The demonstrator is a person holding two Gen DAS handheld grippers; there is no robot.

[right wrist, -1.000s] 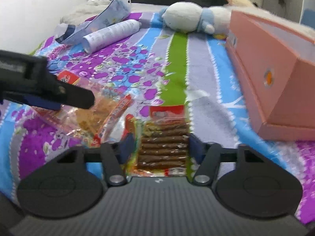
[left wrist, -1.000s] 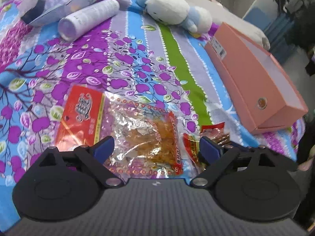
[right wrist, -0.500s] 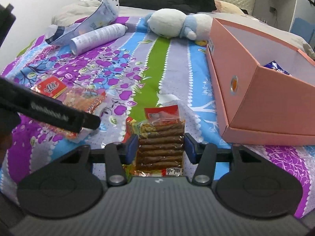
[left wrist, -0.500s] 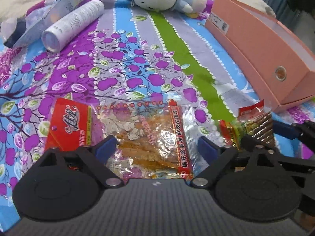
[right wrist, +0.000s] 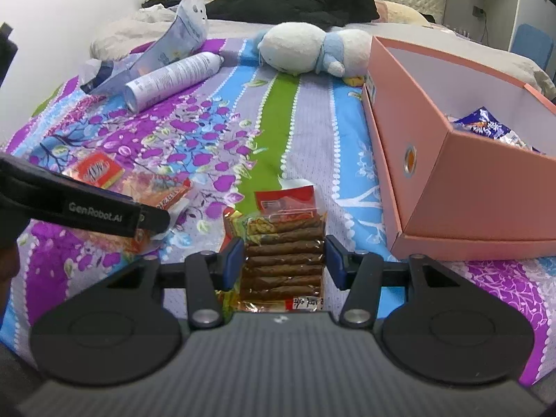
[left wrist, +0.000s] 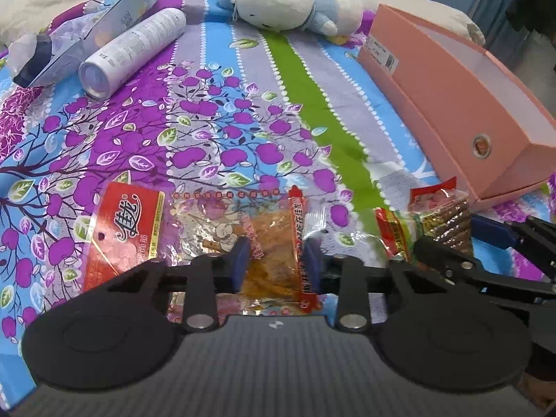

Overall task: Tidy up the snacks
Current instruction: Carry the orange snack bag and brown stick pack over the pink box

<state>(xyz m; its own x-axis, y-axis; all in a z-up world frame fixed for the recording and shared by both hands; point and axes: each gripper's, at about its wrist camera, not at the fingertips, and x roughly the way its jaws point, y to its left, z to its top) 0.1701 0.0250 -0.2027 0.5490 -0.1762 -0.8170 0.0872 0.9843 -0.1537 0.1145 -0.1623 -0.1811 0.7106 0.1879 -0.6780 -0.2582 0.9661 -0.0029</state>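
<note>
Both grippers have a snack packet, presumably to carry each to the pink box (right wrist: pixel 462 187) at the right. The left gripper (left wrist: pixel 276 262) is pinched narrow on the orange packet (left wrist: pixel 271 243), crumpling its near part on the bedspread (left wrist: pixel 208 104). The right gripper (right wrist: pixel 283 260) clamps the brown-stick packet (right wrist: pixel 285 253) (its far end juts forward). Only the right view looks inside the box, where a blue packet (right wrist: pixel 486 128) lies; the left view shows just its outer wall.
</note>
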